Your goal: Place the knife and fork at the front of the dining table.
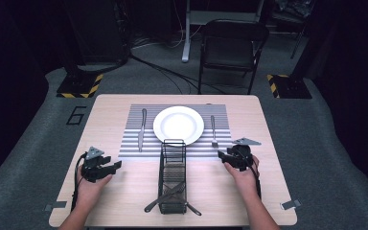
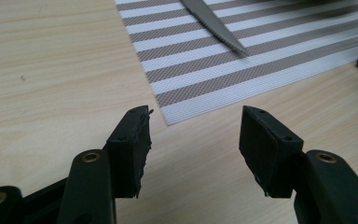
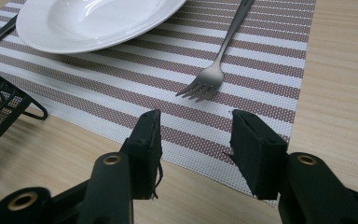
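A white plate (image 1: 178,124) sits in the middle of a striped placemat (image 1: 129,143), with a knife (image 1: 142,129) to its left and a fork (image 1: 213,130) to its right. My left gripper (image 1: 116,166) rests low over bare wood at the mat's near left corner, open and empty; the left gripper view shows that corner (image 2: 170,122) just ahead of the jaws and the knife's serrated tip (image 2: 223,37) beyond. My right gripper (image 1: 221,155) hovers at the mat's near right edge, open, with the fork tines (image 3: 200,86) a little ahead of its jaws and the plate (image 3: 88,21) further off.
A black wire caddy (image 1: 172,175) stands in the table's near middle between my hands, with cutlery (image 1: 165,196) sticking out at its near end. Its corner (image 3: 0,109) lies left of the right jaws. A folding chair (image 1: 232,48) stands beyond the table.
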Motion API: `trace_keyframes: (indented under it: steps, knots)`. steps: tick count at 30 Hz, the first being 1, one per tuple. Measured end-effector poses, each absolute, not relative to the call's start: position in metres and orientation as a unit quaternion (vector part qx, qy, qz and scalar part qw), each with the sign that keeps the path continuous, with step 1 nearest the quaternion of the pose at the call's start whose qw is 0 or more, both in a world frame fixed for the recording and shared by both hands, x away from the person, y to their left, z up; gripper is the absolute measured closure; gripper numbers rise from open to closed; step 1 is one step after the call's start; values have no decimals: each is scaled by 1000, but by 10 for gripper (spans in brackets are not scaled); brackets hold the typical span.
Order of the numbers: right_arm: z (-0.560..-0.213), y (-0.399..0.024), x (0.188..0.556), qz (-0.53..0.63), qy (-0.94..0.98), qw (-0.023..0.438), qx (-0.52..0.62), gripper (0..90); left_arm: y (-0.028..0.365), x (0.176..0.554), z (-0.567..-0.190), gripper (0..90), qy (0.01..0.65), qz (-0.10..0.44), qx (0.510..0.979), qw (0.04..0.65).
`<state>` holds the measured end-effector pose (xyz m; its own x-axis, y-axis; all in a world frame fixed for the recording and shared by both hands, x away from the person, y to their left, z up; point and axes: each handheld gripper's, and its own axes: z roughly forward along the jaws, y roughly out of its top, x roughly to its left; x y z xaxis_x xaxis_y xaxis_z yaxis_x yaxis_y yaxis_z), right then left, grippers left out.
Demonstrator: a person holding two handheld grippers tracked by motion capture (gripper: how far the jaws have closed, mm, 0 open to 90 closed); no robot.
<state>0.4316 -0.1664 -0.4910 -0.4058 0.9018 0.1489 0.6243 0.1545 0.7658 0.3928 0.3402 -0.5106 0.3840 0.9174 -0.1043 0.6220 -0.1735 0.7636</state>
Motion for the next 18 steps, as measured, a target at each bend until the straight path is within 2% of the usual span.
trace_keyframes:
  steps: [18]
  knots:
    - [-501, -163, 431, 383, 750, 180, 509, 504, 357, 396, -521, 428, 543, 209, 728, 363]
